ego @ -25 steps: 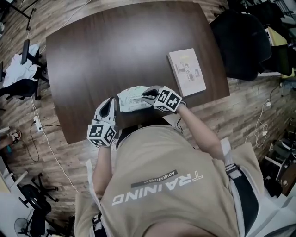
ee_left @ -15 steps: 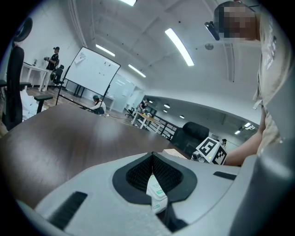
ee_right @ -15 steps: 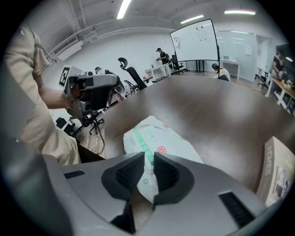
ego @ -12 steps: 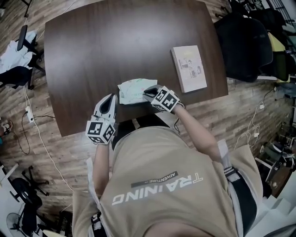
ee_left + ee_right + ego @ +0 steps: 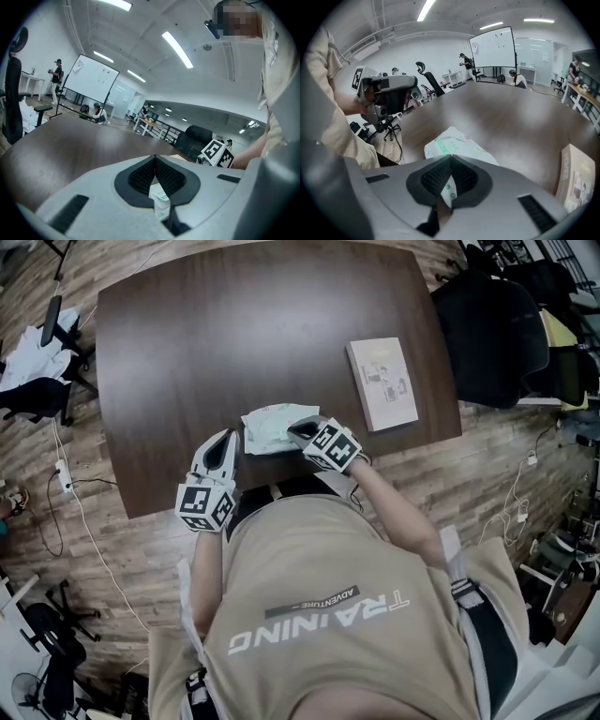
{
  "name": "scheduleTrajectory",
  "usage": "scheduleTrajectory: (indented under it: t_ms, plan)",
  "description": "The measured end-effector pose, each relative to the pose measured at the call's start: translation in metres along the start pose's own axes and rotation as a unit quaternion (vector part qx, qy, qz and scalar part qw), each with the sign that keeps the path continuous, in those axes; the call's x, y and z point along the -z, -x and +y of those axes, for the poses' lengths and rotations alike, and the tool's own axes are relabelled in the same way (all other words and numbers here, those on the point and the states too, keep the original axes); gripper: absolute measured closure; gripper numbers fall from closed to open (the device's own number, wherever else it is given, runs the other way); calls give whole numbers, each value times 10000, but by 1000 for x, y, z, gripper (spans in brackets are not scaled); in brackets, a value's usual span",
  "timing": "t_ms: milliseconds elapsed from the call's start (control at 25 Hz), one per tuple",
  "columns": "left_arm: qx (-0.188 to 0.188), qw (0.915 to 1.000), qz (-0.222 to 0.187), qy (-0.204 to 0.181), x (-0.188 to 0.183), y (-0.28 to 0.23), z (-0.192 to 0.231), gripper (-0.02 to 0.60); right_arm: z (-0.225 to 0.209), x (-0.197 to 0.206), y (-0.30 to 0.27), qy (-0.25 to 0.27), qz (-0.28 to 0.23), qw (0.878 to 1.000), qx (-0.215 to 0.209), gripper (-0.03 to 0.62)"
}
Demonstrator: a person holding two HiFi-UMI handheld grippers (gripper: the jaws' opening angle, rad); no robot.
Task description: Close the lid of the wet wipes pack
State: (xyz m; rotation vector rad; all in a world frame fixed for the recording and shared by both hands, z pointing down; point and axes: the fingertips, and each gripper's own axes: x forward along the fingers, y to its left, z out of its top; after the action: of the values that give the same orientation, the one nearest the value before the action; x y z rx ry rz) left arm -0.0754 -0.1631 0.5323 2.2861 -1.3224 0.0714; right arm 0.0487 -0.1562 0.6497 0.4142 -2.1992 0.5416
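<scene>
The wet wipes pack, white with green print, lies flat on the dark brown table, close to the table's 6 o'clock edge in the head view, just in front of the person. Whether its lid is flat down cannot be made out. At the pack's 4 o'clock corner sits the right gripper, pointing steeply down. Its jaws are closing until the tips meet over the near end of the pack, and the printed wrapper shows through the gap behind the tips in the right gripper view. No view shows whether any of the wrapper is pinched there. At the pack's 8 o'clock is the left gripper, just beside the pack's edge and held nearly level. It too is clenched tip to tip, with the pack visible beyond it in the left gripper view. A pale book lies flat at the pack's 2 o'clock, well apart from it, near the table's 3 o'clock edge. Off the table at 1 o'clock stands a black chair on the wooden floor.
</scene>
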Motion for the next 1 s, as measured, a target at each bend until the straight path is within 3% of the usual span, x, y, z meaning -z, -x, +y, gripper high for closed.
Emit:
scheduleTrajectory:
  t_ms: [320, 1000]
  plan:
    - [-191, 9998, -62, -26, -3, 12, 2, 577, 2, -19, -5, 6, 12, 10000, 24, 580]
    - [-428, 9989, 13, 210, 18, 35, 15, 577, 4, 1, -22, -78, 271, 9995, 172, 580]
